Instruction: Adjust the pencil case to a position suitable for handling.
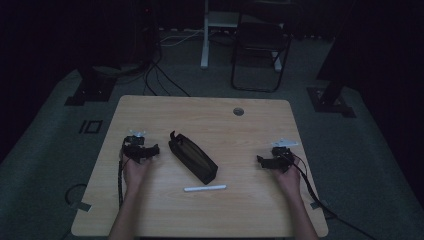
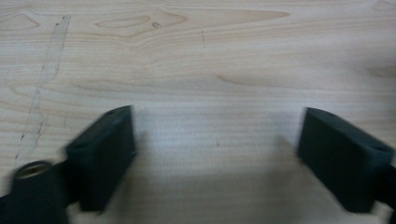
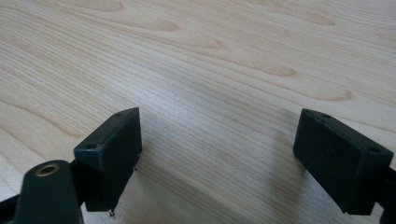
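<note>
Here both the left gripper [image 1: 150, 150] and right gripper [image 1: 261, 161] gape empty over grained wooden table [image 1: 250, 130].

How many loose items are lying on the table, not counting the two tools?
2: a dark pouch lying diagonally near the table's middle, and a white pen just in front of it, nearer the person. Neither is held.

A dark pouch [image 1: 193, 157] and a white pen [image 1: 205, 188] occupy the surface's [image 1: 250, 130] middle. Bare wood lies open before each tool.
</note>
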Tool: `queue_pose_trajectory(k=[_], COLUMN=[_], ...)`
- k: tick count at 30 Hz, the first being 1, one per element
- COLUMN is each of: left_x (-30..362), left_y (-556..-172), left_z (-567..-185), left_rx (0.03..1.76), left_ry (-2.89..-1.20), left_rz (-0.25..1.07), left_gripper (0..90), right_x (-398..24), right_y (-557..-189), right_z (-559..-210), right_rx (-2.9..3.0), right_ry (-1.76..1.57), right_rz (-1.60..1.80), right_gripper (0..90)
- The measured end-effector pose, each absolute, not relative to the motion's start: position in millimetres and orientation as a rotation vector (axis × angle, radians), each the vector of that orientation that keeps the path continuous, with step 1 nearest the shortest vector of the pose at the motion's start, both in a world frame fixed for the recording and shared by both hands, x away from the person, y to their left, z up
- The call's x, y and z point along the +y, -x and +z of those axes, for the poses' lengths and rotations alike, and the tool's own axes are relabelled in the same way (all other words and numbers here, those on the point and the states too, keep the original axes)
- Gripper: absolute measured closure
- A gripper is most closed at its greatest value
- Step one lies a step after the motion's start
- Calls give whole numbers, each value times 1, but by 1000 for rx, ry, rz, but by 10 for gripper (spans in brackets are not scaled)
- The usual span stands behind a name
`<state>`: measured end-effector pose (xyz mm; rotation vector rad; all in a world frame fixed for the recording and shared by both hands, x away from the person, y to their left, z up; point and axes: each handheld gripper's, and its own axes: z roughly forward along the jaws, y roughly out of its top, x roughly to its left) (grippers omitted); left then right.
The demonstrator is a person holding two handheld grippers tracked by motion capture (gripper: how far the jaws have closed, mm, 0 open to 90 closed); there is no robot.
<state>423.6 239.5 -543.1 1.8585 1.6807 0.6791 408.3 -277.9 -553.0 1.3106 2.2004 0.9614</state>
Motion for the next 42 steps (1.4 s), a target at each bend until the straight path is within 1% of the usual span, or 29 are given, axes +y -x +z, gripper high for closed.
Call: queue_pose_trajectory(k=[1, 2, 5, 10, 13, 16, 20, 29, 30, 31, 38, 42], left_x=[239, 238, 236, 236, 233, 230, 227, 221, 220, 218, 207, 201], left_y=[-423, -421, -415, -412, -407, -404, -397, -387, -385, -384, -382, -381], left_z=[-542, -541, -540, -540, -540, -540, -541, -542, -542, -542, -542, -541], left_rx=[1683, 1673, 1634, 1617, 1578, 1565, 1534, 1506, 1490, 1486, 1453, 1438], left_ry=[-1864, -1874, -1907, -1924, -1928, -1938, -1930, -1933, -1943, -1946, -1964, -1977], left_rz=[671, 667, 645, 635, 634, 629, 638, 636, 631, 629, 613, 599], left_gripper=[181, 232, 239, 245, 340, 364, 431, 443, 451, 453, 458, 482], right_x=[-278, -278, -278, -278, -278, -277, -277, -276, -276, -276, -275, -275], right_y=[-408, -408, -408, -408, -408, -408, -408, -406, -404, -403, -402, -401], right_z=[-553, -553, -553, -553, -553, -553, -553, -553, -553, -552, -553, -553], right_rx=[2200, 2200, 2201, 2206, 2208, 2208, 2213, 2210, 2217, 2220, 2214, 2208], right_ry=[-1311, -1310, -1310, -1304, -1302, -1302, -1297, -1297, -1279, -1272, -1280, -1290], right_rz=[961, 962, 961, 963, 964, 964, 966, 966, 980, 984, 984, 983], right_gripper=[152, 152, 152, 152, 152, 152, 152, 168, 216, 220, 220, 222])
